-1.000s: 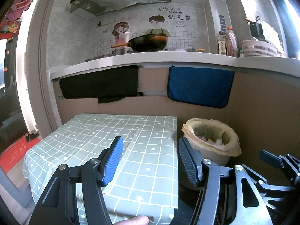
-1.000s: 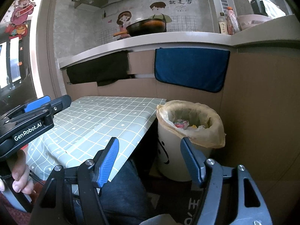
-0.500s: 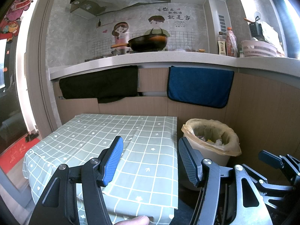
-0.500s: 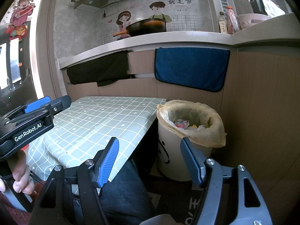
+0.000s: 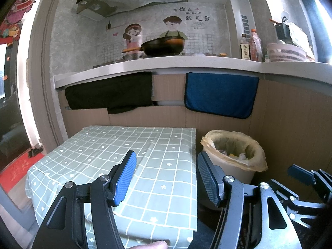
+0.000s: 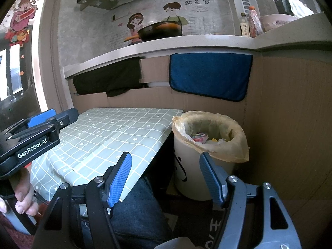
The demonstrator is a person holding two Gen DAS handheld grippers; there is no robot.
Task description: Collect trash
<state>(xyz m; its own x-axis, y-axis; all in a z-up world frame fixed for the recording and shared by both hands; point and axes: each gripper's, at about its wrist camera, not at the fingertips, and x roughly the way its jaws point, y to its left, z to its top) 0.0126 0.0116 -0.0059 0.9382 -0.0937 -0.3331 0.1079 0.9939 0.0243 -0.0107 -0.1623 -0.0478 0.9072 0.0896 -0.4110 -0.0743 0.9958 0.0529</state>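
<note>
Beside the right edge of the tabletop (image 5: pixel 166 161), which wears a grey-green checked cloth, stands a white round bin lined with a yellowish plastic bag (image 5: pixel 234 157); crumpled trash (image 6: pixel 204 138) lies inside it. The left gripper (image 5: pixel 167 177) hovers over the tabletop's near right corner, blue-padded fingers (image 5: pixel 124 178) spread apart with nothing between them. The right gripper (image 6: pixel 166 179) hangs before the bin, fingers likewise released. A blue towel (image 5: pixel 221 94) hangs from the kitchen counter (image 5: pixel 186 64) behind.
</note>
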